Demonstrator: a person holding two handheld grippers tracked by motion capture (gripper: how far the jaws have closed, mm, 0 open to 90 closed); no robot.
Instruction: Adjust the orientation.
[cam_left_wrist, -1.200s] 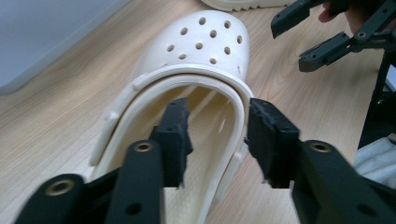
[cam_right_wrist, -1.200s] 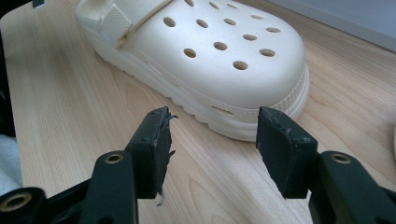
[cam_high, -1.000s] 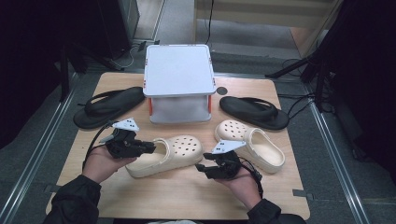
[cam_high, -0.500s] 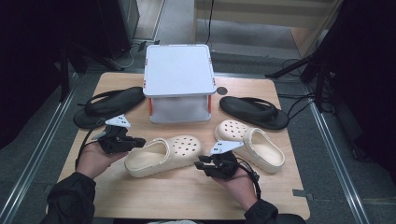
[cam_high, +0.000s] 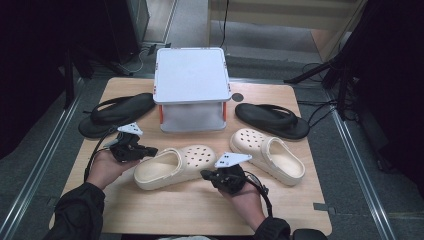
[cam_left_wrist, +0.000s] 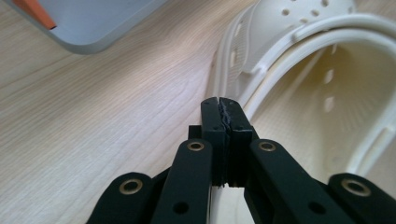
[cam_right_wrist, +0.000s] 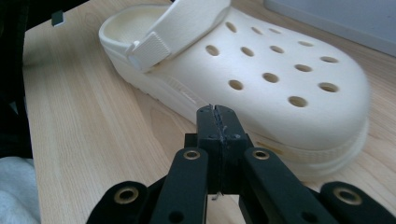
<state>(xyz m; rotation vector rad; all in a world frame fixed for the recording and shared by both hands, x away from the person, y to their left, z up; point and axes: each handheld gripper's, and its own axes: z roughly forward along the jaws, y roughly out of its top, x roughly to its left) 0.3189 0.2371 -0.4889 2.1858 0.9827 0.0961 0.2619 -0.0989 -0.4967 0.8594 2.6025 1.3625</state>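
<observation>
With both sets of jaws having just been closing on nothing, the left hand-held gripper (cam_high: 150, 149) and right hand-held gripper (cam_high: 205, 174) are flanking the near cream clog (cam_high: 175, 166). Both should be pushing evenly, nudging it straight across the desk (cam_high: 190, 210).

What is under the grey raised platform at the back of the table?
Under the grey platform, the high view shows a pale, empty-looking shelf between orange-trimmed legs. The top covers the space farther back, so anything there cannot be seen. The black flip-flops lie beside it.
</observation>
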